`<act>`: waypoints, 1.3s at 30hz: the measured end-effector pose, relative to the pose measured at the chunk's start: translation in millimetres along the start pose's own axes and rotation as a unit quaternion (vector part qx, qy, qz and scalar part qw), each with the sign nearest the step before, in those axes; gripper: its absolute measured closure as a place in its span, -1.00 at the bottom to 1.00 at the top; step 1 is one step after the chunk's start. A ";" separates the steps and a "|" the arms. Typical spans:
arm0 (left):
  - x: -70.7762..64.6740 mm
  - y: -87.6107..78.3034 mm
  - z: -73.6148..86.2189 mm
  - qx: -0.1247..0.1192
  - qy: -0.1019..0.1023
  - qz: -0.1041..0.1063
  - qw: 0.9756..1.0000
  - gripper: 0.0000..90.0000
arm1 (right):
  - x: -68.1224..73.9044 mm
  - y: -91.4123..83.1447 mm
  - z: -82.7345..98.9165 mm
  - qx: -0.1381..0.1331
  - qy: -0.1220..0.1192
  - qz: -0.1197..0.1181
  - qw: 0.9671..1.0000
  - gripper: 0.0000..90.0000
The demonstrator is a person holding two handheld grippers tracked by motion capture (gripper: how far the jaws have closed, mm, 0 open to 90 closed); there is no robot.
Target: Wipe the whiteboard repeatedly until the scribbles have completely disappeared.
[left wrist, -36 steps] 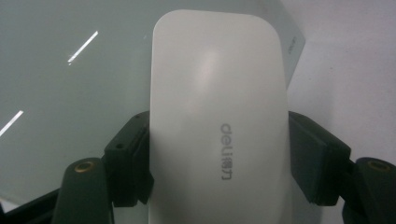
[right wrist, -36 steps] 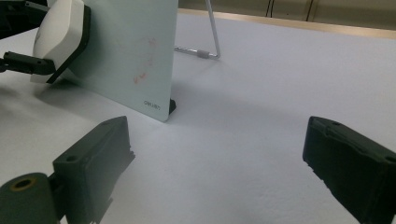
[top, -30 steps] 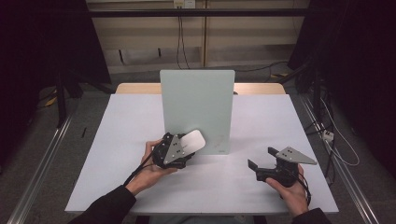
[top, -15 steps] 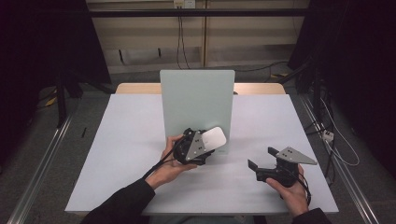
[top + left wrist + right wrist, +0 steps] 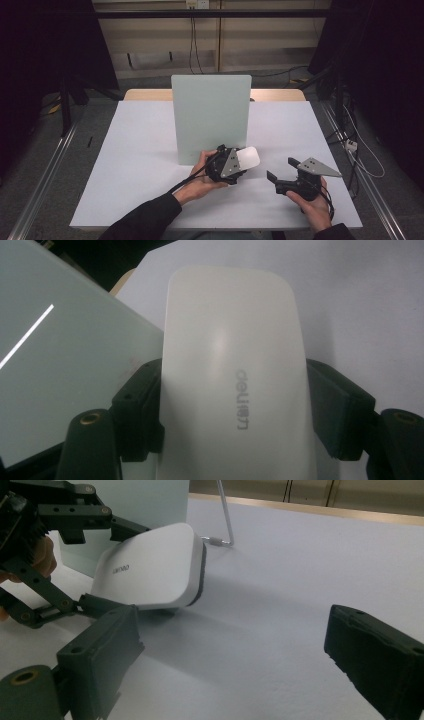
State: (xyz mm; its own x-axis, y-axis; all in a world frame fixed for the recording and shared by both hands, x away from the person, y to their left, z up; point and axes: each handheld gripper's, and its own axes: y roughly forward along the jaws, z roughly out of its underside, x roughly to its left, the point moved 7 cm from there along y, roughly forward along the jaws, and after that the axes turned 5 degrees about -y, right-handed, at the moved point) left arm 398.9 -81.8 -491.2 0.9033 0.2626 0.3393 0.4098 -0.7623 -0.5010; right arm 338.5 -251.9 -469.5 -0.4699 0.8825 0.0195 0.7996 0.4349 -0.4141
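The left gripper pinches a white eraser by its long sides, one black jaw pressed against each flank. In the left gripper view the eraser runs straight out ahead between the jaws, with grey lettering on its top face. It is held a little above the bench, its dark underside facing down, as the right gripper view shows.

Just behind and to the left of the left gripper stands an upright pale green board, propped from behind on a thin wire leg. The eraser's free end pokes out past the board's lower right corner.

The right gripper sits well apart to the right of the eraser, held low in the person's right hand. Its jaws are spread wide with nothing between them, pointing toward the eraser across bare bench.
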 end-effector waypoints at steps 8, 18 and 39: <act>9.0 3.6 -20.3 -0.019 -0.015 -0.004 1.000 -0.33 | -0.3 -0.5 -0.4 -0.001 0.003 0.001 1.000 -0.83; 50.7 -21.6 -47.5 -0.061 -0.047 -0.022 0.997 -0.33 | -0.1 -0.2 -0.1 -0.001 0.002 -0.001 1.000 -0.83; -8.0 18.7 -12.3 -0.006 -0.003 0.044 0.999 -0.33 | -2.3 -2.7 -1.0 -0.007 0.006 0.003 1.000 -0.83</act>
State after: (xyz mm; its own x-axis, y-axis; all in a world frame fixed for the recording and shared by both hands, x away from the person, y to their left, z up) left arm 397.8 -105.5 -493.5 0.9367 0.1966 0.2897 0.3264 -0.7901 -0.5189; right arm 337.8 -255.0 -467.5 -0.4603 0.8873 0.0274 0.8076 0.4313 -0.4022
